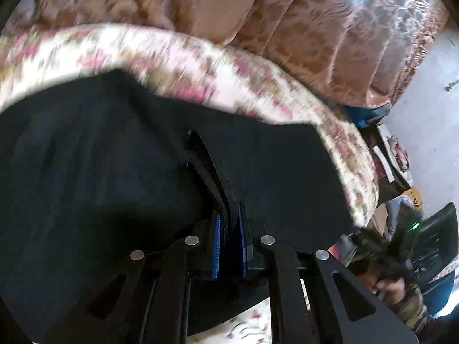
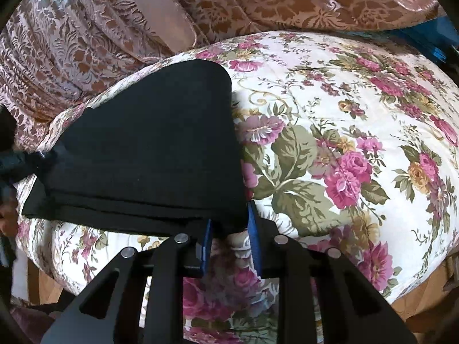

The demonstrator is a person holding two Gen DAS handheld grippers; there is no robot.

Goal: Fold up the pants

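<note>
The left gripper (image 1: 229,238) is clamped on the black pants (image 1: 114,172), its blue ribbed pads pressed tight on several stacked layers of cloth. The right gripper (image 2: 229,235) straddles the near corner of the pants (image 2: 149,143); its blue pads stand a little apart, with the cloth's edge between them, and I cannot tell that they pinch it yet.

The pants lie on a floral quilt (image 2: 344,143), already folded into a thick, flat wedge with stacked edges showing along the near side. So I judge the fold well along, with both ends being taken up for another fold or a straightening. Next, the right pads need to bite all layers at once, then both hands should lift evenly so the stack does not slide apart.

The cloth looks matte, soft and heavy; the quilt is puffy and stitched; behind it hangs a shiny brocade curtain (image 2: 86,43) in deep pleats.
</note>
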